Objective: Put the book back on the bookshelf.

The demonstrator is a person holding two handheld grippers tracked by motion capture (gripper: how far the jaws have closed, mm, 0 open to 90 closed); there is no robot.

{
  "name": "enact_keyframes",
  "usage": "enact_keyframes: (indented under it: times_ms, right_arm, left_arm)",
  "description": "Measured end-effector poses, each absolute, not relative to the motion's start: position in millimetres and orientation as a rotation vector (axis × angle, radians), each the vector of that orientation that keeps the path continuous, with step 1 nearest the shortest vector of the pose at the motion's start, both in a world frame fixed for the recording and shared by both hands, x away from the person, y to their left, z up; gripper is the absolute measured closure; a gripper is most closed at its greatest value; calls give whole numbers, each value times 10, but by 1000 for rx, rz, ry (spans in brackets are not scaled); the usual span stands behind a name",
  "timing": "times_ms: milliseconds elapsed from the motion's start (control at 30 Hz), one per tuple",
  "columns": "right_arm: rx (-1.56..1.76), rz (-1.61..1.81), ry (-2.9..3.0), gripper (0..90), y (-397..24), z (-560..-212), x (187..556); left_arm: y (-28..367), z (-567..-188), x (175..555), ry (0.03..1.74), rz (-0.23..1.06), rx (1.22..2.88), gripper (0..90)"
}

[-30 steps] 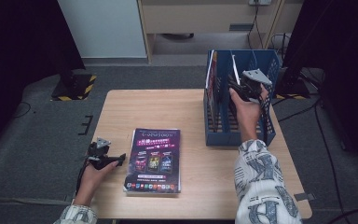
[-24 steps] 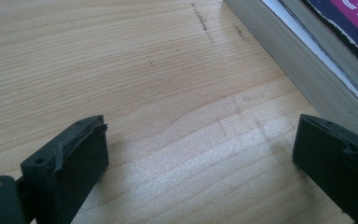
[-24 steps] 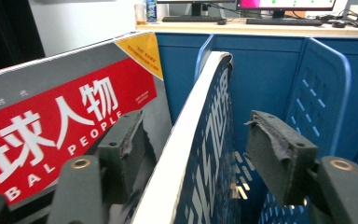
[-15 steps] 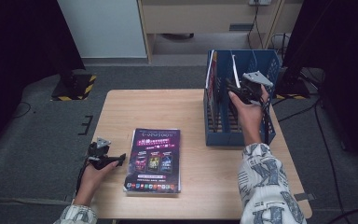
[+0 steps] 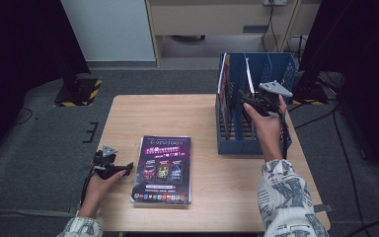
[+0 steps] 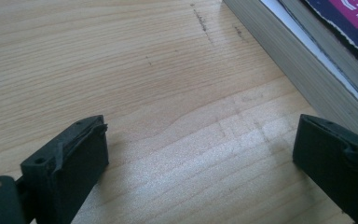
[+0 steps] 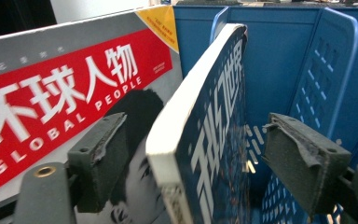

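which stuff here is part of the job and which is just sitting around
In the job: right gripper, jaws just opening around the blue magazine; blue file rack.
Lying about: red magazine, magazine flat on the table, left gripper.

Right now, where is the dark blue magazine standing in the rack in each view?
High view: the dark blue magazine stands in the blue rack, upper right, just beyond the right tool.
Right gripper view: centre, spine toward the camera, between that tool's jaws, which have just been opening, pads off it.
Left gripper view: faces the table and a flat magazine's edge.
Shared landmark: the blue rack.
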State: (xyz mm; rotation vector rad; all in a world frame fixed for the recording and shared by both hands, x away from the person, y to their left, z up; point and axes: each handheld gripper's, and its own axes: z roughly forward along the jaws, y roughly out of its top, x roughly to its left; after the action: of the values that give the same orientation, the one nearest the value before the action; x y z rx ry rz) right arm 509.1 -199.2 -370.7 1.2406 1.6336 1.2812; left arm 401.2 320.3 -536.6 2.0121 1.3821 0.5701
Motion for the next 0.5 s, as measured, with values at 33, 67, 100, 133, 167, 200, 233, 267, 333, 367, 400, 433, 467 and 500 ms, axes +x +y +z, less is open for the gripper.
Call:
enact_keyframes:
  times_ms: [33, 67, 100, 133, 167, 200, 233, 267, 333, 367, 400, 433, 467, 500]
  right_arm:
    - [1240, 1278, 1641, 209, -1991, -3713, 5074]
    - [1238, 1277, 1646, 209, -1989, -3723, 5055]
    - [1237, 1282, 1648, 208, -1987, -3734, 5036]
    - [1236, 1284, 1652, 207, -1985, -3744, 5021]
    - [1235, 1286, 1655, 204, -1981, -3759, 4999]
    - [1234, 1289, 1657, 200, -1978, -3771, 4982]
    - [1235, 1291, 1661, 193, -1974, -3780, 4967]
    - [1235, 1291, 1667, 191, -1970, -3787, 4950]
    - [1232, 1298, 1669, 181, -1962, -3800, 4919]
    - [1230, 1302, 1672, 176, -1956, -3803, 4902]
    - [1226, 1302, 1674, 172, -1952, -3804, 4885]
    - [1223, 1306, 1679, 171, -1950, -3803, 4866]
    - [1220, 1309, 1681, 169, -1949, -3805, 4850]
    - [1220, 1309, 1685, 167, -1949, -3806, 4831]
  left_arm:
    - [3202, -5366, 4012, 1382, 570, 2012, 24]
    - [3201, -5365, 4012, 1382, 570, 2012, 24]
    - [3201, -5365, 4013, 1381, 572, 2013, 24]
    - [3200, -5365, 4013, 1381, 572, 2012, 24]
    - [3199, -5365, 4013, 1382, 572, 2012, 24]
    - [3198, -5366, 4012, 1383, 570, 2010, 24]
    - [3199, -5365, 4012, 1382, 570, 2012, 24]
    - [3198, -5365, 4012, 1382, 570, 2013, 24]
    - [3198, -5366, 4012, 1383, 570, 2012, 24]
    - [3199, -5365, 4012, 1381, 572, 2014, 24]
    - [3197, -5366, 4012, 1383, 570, 2011, 24]
    - [3197, -5365, 4012, 1384, 570, 2012, 24]
    - [3197, -5365, 4012, 1384, 571, 2011, 23]
    - [3197, -5365, 4012, 1384, 571, 2012, 23]
